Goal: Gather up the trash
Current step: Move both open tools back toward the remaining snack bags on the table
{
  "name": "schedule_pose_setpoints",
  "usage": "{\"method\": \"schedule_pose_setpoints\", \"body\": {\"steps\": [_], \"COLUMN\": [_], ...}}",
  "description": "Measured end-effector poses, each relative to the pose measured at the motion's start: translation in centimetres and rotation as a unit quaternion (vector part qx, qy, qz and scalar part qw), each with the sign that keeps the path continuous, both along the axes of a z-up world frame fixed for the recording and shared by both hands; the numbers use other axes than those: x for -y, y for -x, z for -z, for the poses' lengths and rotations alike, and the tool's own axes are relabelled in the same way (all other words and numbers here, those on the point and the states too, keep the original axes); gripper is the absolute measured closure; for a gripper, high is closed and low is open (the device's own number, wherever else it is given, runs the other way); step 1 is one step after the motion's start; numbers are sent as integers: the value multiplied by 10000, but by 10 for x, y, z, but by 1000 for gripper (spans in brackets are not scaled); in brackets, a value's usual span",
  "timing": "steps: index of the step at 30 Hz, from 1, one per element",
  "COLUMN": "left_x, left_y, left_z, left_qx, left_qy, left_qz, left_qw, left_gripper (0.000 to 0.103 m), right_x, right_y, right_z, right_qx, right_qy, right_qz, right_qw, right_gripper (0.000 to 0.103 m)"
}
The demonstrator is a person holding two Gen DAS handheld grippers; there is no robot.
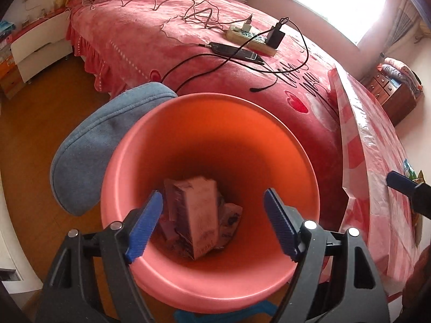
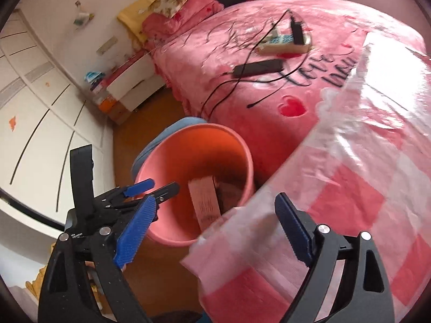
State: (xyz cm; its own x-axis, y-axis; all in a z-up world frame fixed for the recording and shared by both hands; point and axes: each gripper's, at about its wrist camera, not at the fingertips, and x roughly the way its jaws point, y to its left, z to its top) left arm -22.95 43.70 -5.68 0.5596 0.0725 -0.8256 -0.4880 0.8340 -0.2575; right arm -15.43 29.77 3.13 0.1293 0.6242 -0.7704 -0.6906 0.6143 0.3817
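Observation:
A pink round bin [image 1: 129,161] stands on the floor beside the bed; it also shows in the right wrist view [image 2: 161,161]. Inside lie a pale carton [image 1: 199,215] and crumpled wrappers [image 1: 231,220]; the carton shows in the right wrist view [image 2: 206,202] too. My left gripper [image 1: 214,226] is open and empty, right above the bin's mouth; it shows from the side in the right wrist view [image 2: 150,188]. My right gripper [image 2: 215,231] is open and empty at the corner of a table with a pink checked plastic cover [image 2: 350,202]. Small wrappers [image 1: 412,173] lie on that table by one right fingertip [image 1: 398,181].
A blue cushioned stool [image 1: 89,148] touches the bin's left side. The pink bed [image 1: 215,80] carries a power strip [image 1: 250,39], chargers, a phone [image 1: 237,51] and loose cables. White wardrobes [image 2: 35,94] stand left. A wooden dresser [image 1: 390,91] stands at the far right.

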Motion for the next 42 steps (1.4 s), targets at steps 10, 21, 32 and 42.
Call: {"method": "schedule_pose_setpoints", "body": {"steps": [10, 21, 32, 42], "left_x": [14, 53, 94, 135], "left_y": [-7, -18, -21, -35], "left_z": [-13, -47, -73, -83], "left_qx": [275, 673, 779, 711], "left_qy": [38, -121, -359, -490], "left_qz": [149, 625, 1049, 1379], "left_qw": [9995, 9957, 9908, 9867], "left_gripper": [25, 25, 25, 25], "right_x": [45, 100, 144, 183], "right_y": [5, 5, 5, 4], "right_z": [-2, -19, -29, -32], "right_qx": [-106, 104, 298, 451], "right_qy": [-361, -664, -991, -1176], "right_qz": [357, 819, 1073, 1288], "right_qw": [9987, 9944, 9888, 9836], "right_gripper": [10, 10, 10, 10]}}
